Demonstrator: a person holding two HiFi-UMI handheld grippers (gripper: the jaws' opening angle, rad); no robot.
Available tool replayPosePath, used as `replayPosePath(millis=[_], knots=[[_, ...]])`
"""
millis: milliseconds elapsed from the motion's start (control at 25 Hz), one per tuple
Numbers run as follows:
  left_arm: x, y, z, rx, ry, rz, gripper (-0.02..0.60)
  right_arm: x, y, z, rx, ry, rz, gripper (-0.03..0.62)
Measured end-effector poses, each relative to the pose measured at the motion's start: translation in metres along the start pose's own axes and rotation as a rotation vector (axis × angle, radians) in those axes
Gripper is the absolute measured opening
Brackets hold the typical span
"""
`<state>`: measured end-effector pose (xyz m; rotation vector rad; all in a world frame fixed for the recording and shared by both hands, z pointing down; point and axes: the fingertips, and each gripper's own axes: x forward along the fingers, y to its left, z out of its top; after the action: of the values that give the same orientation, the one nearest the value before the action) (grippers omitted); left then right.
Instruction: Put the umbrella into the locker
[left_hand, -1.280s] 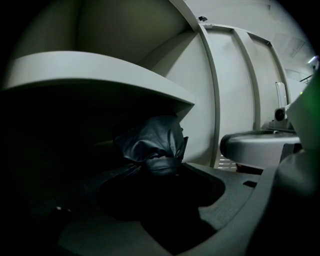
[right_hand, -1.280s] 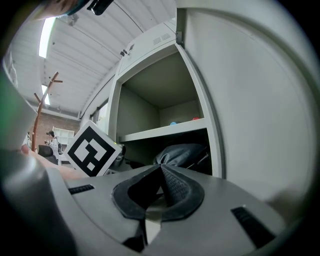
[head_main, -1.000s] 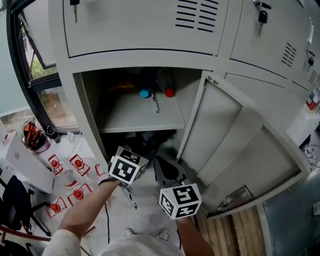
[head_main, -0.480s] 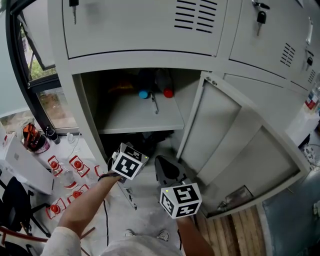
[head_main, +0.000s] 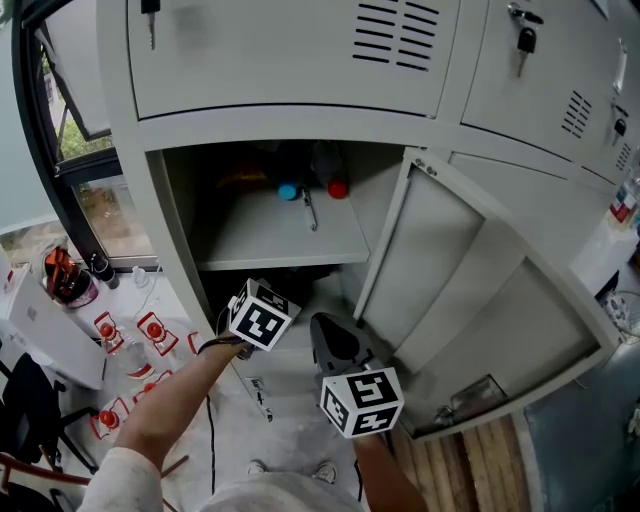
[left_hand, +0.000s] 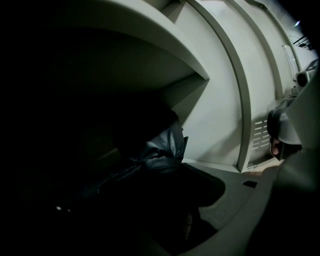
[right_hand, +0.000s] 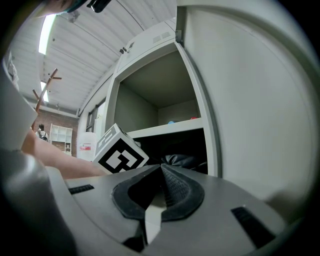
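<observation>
Head view: shows a grey locker (head_main: 290, 125) with its lower door (head_main: 470, 290) swung wide toward 4 o'clock. Finds a shelf (head_main: 280, 235) across the open bay, with a blue cap (head_main: 288, 189) and a red cap (head_main: 338, 187) side by side at the back. Places the dark umbrella (head_main: 300, 280) under that shelf, in the bay's lower part, at 12 o'clock from both grippers. Puts the left gripper (head_main: 268, 300) at the mouth of that lower part, marker cube (head_main: 262, 316) on top, nose aimed toward 12 o'clock at the umbrella. Sets the right gripper (head_main: 325, 335) just beside it at 4 o'clock, outside the bay and apart from the umbrella.

Left gripper view: very dark. Catches bunched, glossy fabric of the umbrella (left_hand: 162, 150) right at the tips of the left gripper (left_hand: 182, 165), at 11 o'clock from them and below the shelf's pale underside. Reads as jaws drawn together on a fold of that fabric, though too dim to be sure of the pinch.

Right gripper view: shows the right gripper (right_hand: 161, 167) with ribbed pads pressed tip to tip and nothing between them. Places the left gripper's marker cube (right_hand: 117, 152) at 10 o'clock from those tips. Finds the umbrella (right_hand: 182, 161) as a dark lump at 1 o'clock beyond them, under the shelf (right_hand: 170, 129), not touching the pads.
</observation>
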<state>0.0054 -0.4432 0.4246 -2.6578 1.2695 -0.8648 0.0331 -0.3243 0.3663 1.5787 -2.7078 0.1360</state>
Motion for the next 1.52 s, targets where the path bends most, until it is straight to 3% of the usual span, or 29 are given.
replayPosePath(millis=[960, 1520], knots=[[0.028, 0.010, -0.018, 0.032, 0.084, 0.030, 0.252, 0.000, -0.006, -0.005, -0.014, 0.023, -0.005, 0.003], [0.038, 0.018, -0.022, 0.090, 0.124, 0.057, 0.252, 0.001, -0.006, -0.007, -0.015, 0.032, -0.004, 0.003]])
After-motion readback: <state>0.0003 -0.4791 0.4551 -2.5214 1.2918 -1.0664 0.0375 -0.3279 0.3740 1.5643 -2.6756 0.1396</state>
